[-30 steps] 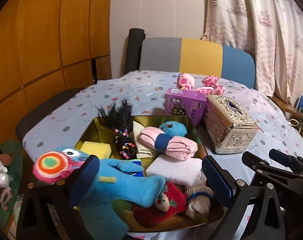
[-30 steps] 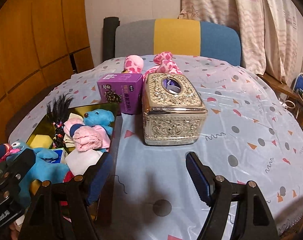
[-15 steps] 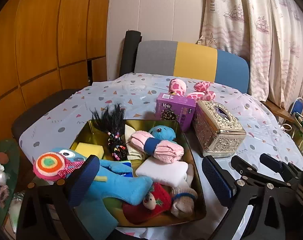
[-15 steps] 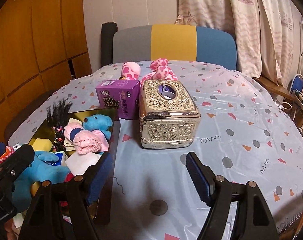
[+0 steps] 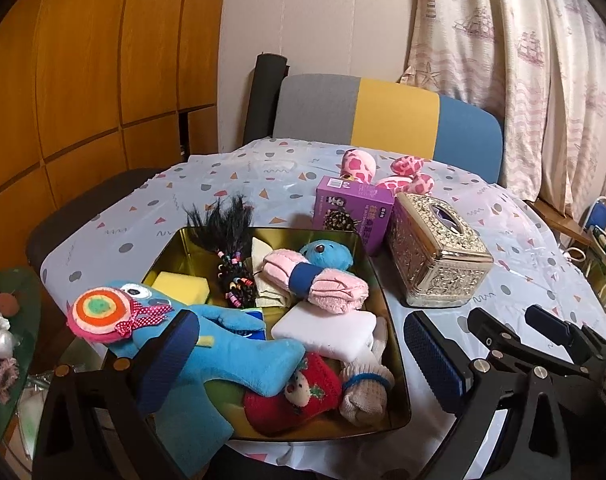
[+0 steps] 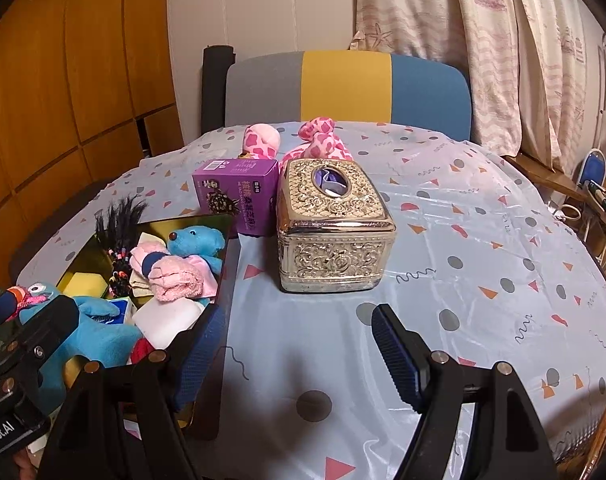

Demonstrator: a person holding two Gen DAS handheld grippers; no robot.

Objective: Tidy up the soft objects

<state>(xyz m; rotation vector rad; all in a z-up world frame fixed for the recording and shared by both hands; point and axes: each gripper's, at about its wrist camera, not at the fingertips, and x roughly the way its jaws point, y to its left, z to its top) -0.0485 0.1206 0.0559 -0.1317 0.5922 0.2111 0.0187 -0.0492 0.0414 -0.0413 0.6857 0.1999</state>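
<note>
Blue plush toy [image 5: 239, 364], gold tray [image 5: 383, 280], pink-spotted plush [image 6: 323, 144], purple box [image 6: 237, 196].

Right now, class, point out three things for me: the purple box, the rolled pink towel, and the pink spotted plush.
purple box [image 6: 239, 196]: right wrist view, front face.
pink towel [image 5: 335, 288]: left wrist view, right end of the roll.
pink plush [image 6: 261, 141]: right wrist view, its left rounded part.

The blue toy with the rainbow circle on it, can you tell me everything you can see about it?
The blue plush toy looks soft and fuzzy. It has a big white googly eye, and a striped rainbow circle with a pink dotted bow lies against its head. It lies on its side at the near left of the gold tray, partly hanging over the rim, resting on a red knitted toy. The open left gripper has one finger in front of it.
</note>
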